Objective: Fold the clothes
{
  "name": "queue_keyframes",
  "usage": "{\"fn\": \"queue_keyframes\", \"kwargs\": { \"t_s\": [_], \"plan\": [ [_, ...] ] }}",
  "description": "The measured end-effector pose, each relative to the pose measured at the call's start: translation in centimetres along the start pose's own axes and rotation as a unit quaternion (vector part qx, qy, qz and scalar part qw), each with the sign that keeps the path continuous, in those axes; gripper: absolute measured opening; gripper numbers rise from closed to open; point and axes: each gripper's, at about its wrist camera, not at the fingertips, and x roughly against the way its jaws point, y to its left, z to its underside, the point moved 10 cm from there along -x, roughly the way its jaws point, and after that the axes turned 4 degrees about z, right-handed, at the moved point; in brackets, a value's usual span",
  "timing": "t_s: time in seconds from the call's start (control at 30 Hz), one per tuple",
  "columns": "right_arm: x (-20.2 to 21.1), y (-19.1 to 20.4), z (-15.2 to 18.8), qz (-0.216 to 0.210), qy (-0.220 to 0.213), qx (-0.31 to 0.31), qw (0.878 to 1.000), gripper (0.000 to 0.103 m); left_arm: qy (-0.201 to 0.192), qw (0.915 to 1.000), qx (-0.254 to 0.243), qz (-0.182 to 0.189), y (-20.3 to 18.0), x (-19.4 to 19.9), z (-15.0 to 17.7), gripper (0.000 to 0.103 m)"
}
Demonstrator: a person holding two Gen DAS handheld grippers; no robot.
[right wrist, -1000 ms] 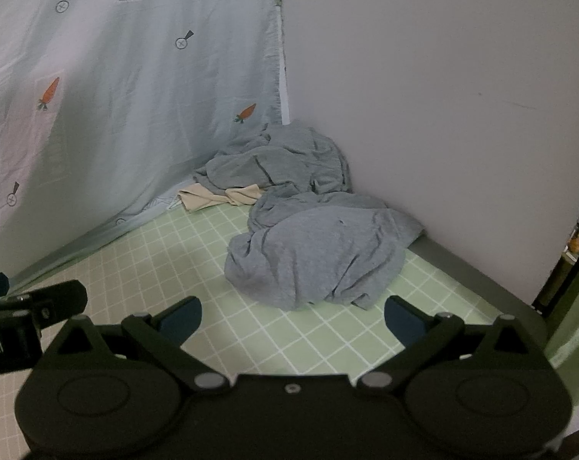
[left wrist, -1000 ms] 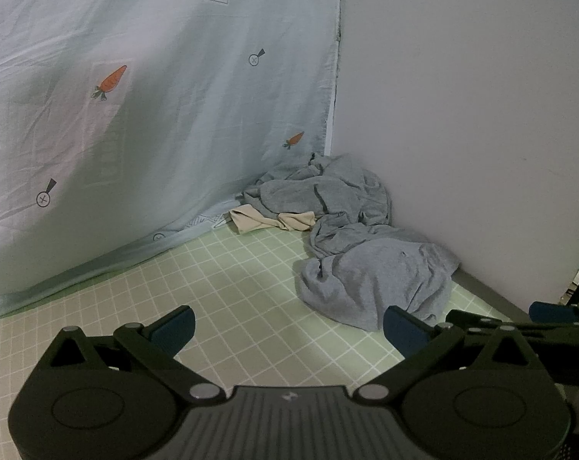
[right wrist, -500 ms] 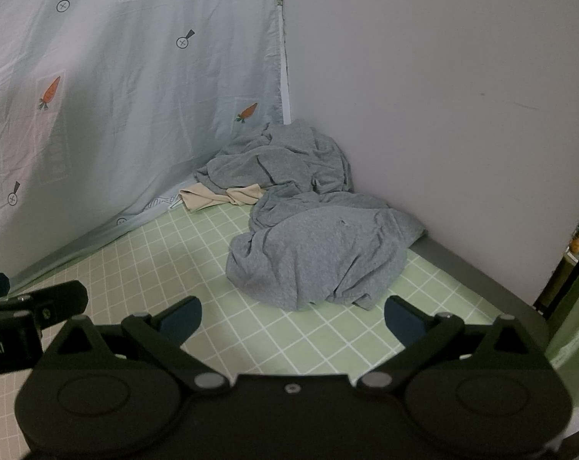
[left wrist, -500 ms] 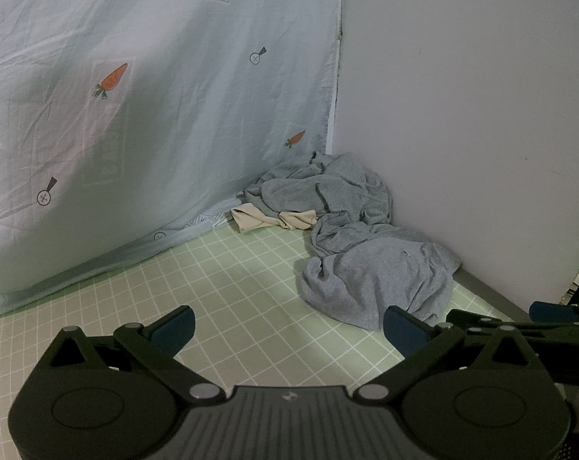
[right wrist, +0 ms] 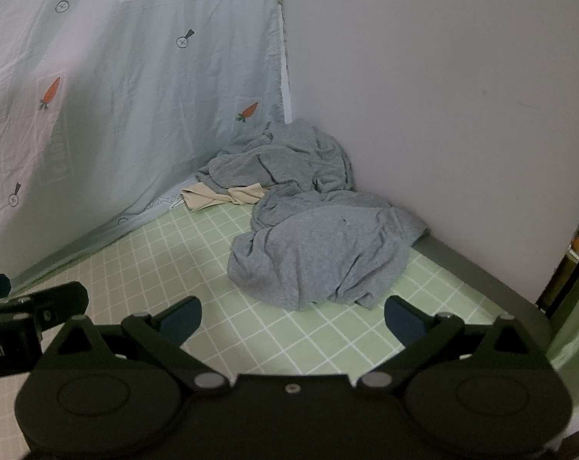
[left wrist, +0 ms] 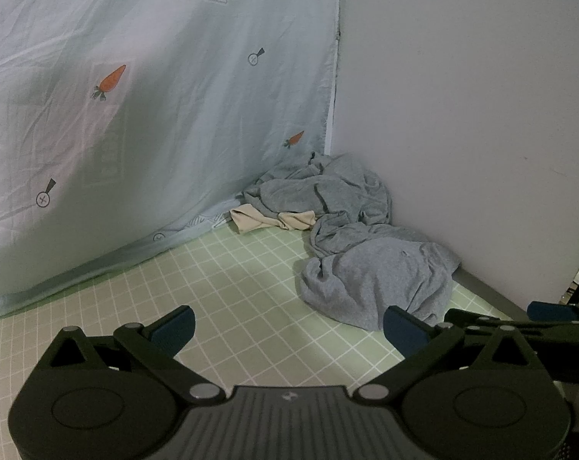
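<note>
A crumpled grey garment (left wrist: 381, 280) (right wrist: 320, 257) lies on the green checked sheet (left wrist: 220, 291) (right wrist: 166, 253) near the corner. Behind it a second grey garment (left wrist: 323, 191) (right wrist: 281, 161) is heaped against the wall, with a beige cloth (left wrist: 270, 220) (right wrist: 220, 195) poking out beneath it. My left gripper (left wrist: 287, 331) is open and empty, hovering short of the near grey garment, which lies ahead to its right. My right gripper (right wrist: 293, 316) is open and empty too, just in front of that garment's near edge. Part of the left gripper shows at the right wrist view's left edge.
A pale blue curtain (left wrist: 136, 115) (right wrist: 117, 96) with carrot prints hangs on the left down to the sheet. A plain white wall (left wrist: 461, 115) (right wrist: 442, 96) closes the right side. A grey bed edge (right wrist: 481, 268) runs along the wall to the right.
Both grippers have crept slightly forward toward the grey garment, the right one more. The clothes have not moved and both grippers stay open.
</note>
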Motion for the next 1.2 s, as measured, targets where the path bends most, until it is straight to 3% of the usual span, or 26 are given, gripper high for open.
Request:
{"fn": "queue_keyframes", "kwargs": {
  "t_s": [1.2],
  "plan": [
    [-1.3,-0.6,0.1,-0.01,0.007,0.008,1.0,0.103,0.021,0.9998,0.004,-0.007,0.4,-1.7,0.1,0.103]
  ]
}}
